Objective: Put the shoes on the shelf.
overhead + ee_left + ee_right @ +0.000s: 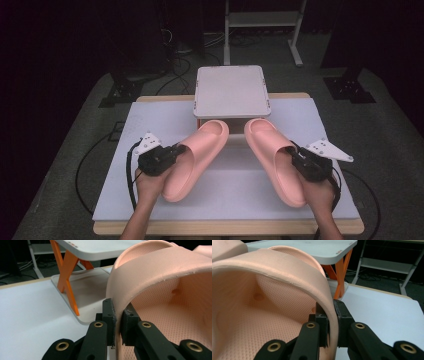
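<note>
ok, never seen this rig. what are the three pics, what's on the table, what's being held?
There is no robot arm here: a person holds a pair of hand-held tongs in each hand. The wide picture comes from a fixed camera above the person's side of the table, looking forward and down. The other two come from cameras riding on each pair of tongs, looking along their black jaws.

On the white table stands a small white stand on orange crossed legs.

The left tongs are shut on the strap edge of the left pink slipper, and the left gripper view shows the jaws pinching it. The right tongs are shut the same way on the right pink slipper. Both slippers point toward the stand.
</note>
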A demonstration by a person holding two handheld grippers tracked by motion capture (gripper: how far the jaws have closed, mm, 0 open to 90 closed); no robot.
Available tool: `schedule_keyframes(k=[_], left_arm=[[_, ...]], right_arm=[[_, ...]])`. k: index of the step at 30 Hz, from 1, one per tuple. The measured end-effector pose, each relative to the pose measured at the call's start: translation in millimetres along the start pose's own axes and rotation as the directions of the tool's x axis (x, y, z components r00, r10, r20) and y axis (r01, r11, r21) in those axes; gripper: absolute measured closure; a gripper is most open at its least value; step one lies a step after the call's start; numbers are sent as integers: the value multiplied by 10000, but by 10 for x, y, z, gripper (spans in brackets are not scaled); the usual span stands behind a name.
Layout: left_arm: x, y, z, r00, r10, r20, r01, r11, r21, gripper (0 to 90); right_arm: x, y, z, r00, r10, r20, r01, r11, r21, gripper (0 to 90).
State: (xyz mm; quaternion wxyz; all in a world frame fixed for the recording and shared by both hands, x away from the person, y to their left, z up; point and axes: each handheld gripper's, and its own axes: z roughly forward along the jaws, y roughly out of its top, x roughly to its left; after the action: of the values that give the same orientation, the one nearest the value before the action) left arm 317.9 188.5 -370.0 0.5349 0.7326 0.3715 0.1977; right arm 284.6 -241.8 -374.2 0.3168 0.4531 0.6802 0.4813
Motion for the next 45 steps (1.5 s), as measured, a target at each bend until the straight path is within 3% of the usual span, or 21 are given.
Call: schedule_keyframes(k=[3,20,45], left_arm=[[11,36,3,9999,-15,137,16,10000,-52,836],[61,252,45,9999,167,31,-166,9998,-104,836],[264,688,215,9994,266,-224,-270,9994,-201,836]], right_arm=[[-11,40,-1,10000,-14,14,14,10000,-73,828],[-54,280,32,10000,-68,66,70,9998,-209,828],[-87,741,330,9996,-266,-34,265,9992,-294,828]])
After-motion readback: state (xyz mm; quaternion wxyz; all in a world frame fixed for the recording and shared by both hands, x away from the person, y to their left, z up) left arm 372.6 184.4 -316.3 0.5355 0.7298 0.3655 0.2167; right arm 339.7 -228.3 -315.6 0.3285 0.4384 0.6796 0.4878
